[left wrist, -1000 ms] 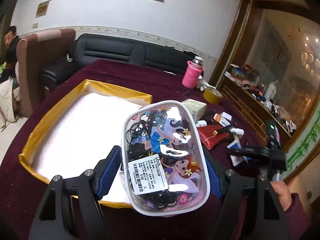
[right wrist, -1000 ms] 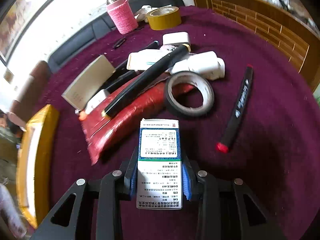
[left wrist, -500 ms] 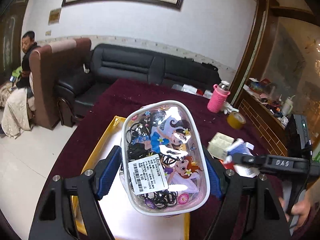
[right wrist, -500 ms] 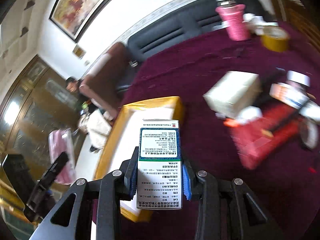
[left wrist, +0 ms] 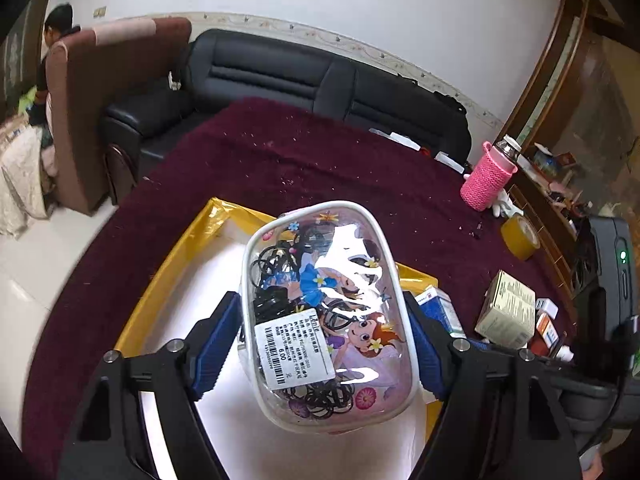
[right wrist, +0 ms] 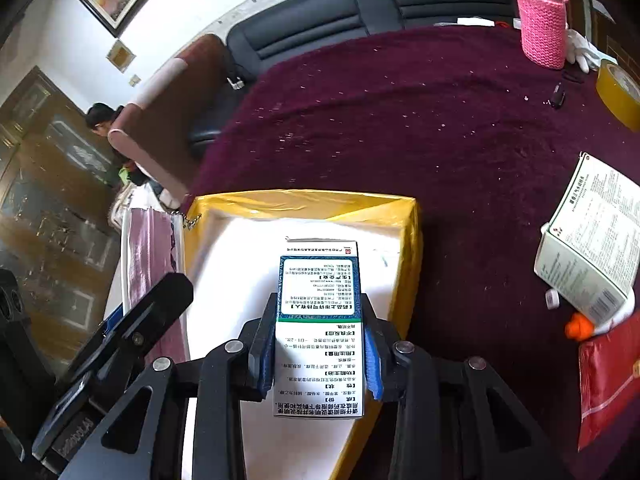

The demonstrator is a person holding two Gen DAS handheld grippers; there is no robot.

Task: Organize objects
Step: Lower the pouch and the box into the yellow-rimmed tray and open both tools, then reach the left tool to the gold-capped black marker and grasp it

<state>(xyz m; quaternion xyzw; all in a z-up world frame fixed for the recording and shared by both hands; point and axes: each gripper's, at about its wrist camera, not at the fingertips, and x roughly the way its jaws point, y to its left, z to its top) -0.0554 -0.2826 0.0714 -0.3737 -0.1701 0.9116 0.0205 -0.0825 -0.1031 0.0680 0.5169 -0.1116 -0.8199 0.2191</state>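
My left gripper (left wrist: 324, 332) is shut on a clear cartoon-printed pouch (left wrist: 324, 312) full of black hair ties, held above the yellow tray (left wrist: 188, 240) with a white floor. My right gripper (right wrist: 318, 344) is shut on a blue-and-white medicine box (right wrist: 319, 320), held above the same yellow tray (right wrist: 412, 240). The left gripper and its pouch (right wrist: 150, 256) show at the left of the right wrist view. The right gripper's body (left wrist: 608, 320) shows at the right edge of the left wrist view.
On the maroon tablecloth (left wrist: 320, 160) to the right lie a beige box (left wrist: 506, 312), small bottles, a yellow tape roll (left wrist: 520, 236) and a pink knitted bottle (left wrist: 486, 184). A red pouch (right wrist: 608, 380) lies at the right. A black sofa and a seated person are behind the table.
Both grippers have moved left from the clutter to over the yellow tray, each still holding its object. The right gripper now sits close beside the left one.
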